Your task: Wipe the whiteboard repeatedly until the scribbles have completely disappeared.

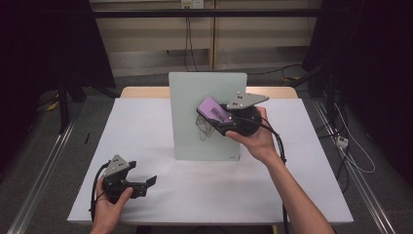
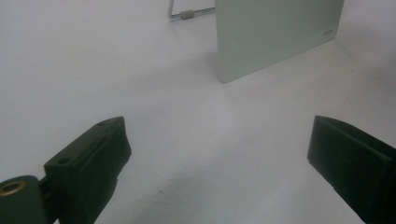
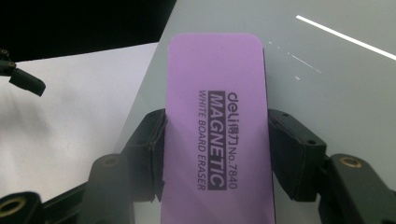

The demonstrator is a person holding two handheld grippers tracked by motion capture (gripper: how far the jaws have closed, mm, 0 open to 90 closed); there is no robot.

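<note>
Your right tool [image 1: 221, 117] is clamped on the purple whiteboard eraser [image 1: 213, 109], jaws pressing its long sides, held up against the face of the upright whiteboard [image 1: 195, 97] that stands toward the far edge of the bench [image 1: 146, 126]. Faint marks [image 1: 204, 127] show on the board just below the eraser. Your left tool [image 1: 146, 184] rests near the bench's near left corner, jaws apart and empty. Risk: the board appears unbraced; hard pressure could tip or shift it. A shallow grip could let the eraser twist.

The board [image 1: 207, 117] stands upright mid-frame, blocking passage across the surface [image 1: 146, 141] there. Left, right and lower parts of the surface lie open; a wire stand [image 2: 189, 14] sits behind the board.
</note>
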